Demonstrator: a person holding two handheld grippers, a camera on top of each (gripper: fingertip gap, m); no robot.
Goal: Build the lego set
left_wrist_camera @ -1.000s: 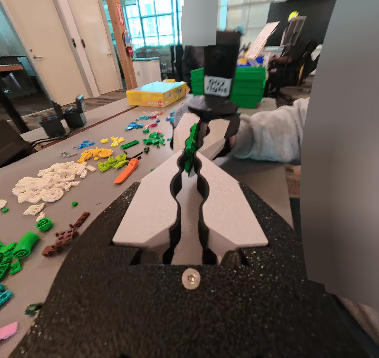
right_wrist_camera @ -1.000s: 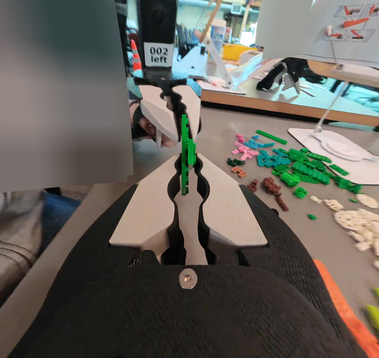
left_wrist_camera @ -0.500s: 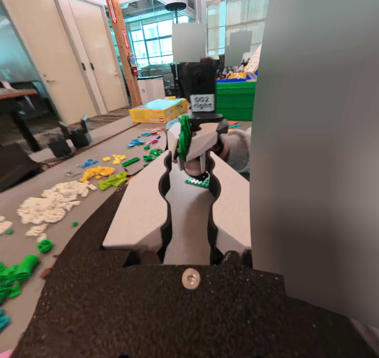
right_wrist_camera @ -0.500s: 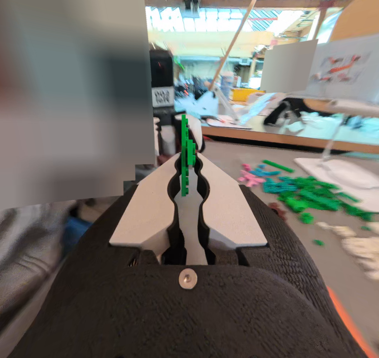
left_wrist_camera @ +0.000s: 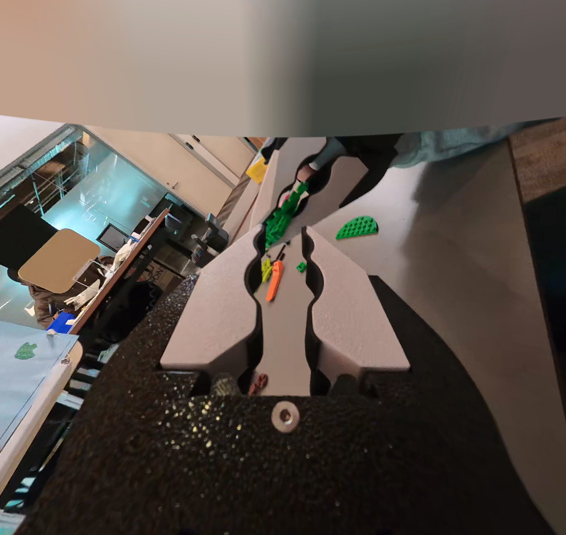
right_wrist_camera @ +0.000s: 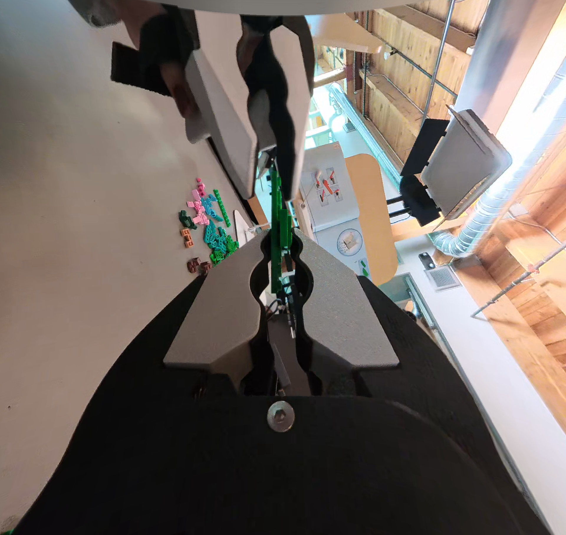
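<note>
Green brick assembly stands edge-on in air above grey table, pinched between both pads of right gripper. Left gripper jaws spread, one fingertip beside assembly's far end, other clear of it. Below on table: green half-round plate, orange piece, lime piece, mixed brick pile.

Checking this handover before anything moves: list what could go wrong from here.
1. The left hand-held gripper stands open around the green brick assembly; closing off-centre could twist it.
2. Only the right hand-held gripper grips the thin assembly by its edge; a knock might pop plates off.
</note>
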